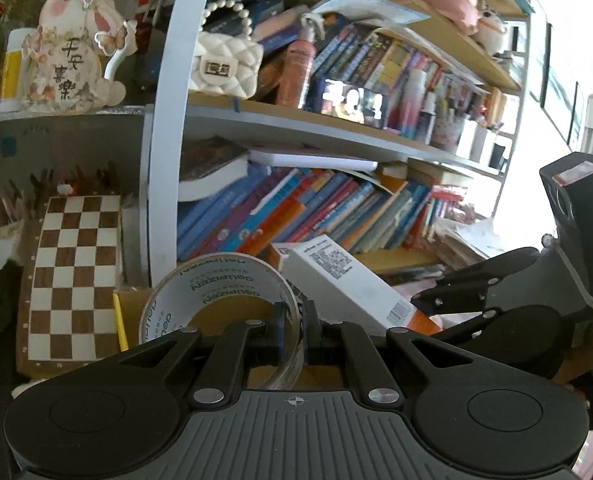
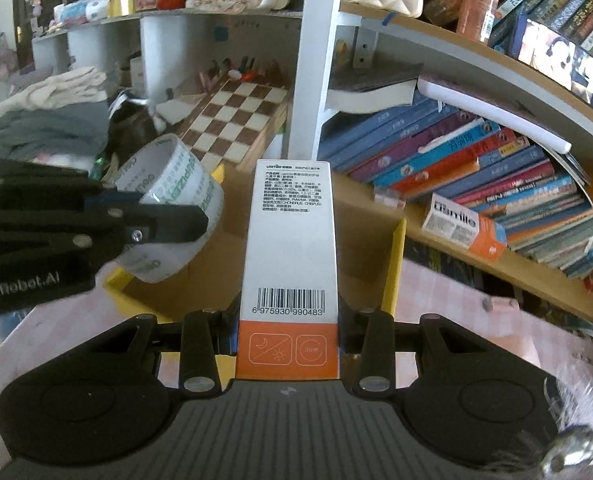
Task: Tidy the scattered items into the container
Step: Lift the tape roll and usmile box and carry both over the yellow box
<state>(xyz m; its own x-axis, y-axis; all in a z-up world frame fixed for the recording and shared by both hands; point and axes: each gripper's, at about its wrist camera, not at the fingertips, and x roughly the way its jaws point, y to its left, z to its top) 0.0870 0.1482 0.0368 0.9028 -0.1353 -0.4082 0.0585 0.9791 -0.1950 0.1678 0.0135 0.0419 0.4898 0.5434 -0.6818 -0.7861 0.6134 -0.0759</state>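
Bookshelf [image 2: 476, 168] fills the upper and right of both views; below it, at centre of the right wrist view, an open cardboard box [image 2: 360, 240] with yellow flaps sits on the pink-covered desk [image 2: 448, 304]. Right gripper [image 2: 288, 340] fingers pinch the orange end of a white carton [image 2: 290, 232], which extends up the frame centre over the cardboard box. Left gripper [image 1: 294, 332], fingers pressed nearly together on the wall of a clear tape roll [image 1: 220, 292], holds it at lower centre of its own view, left of the white carton.
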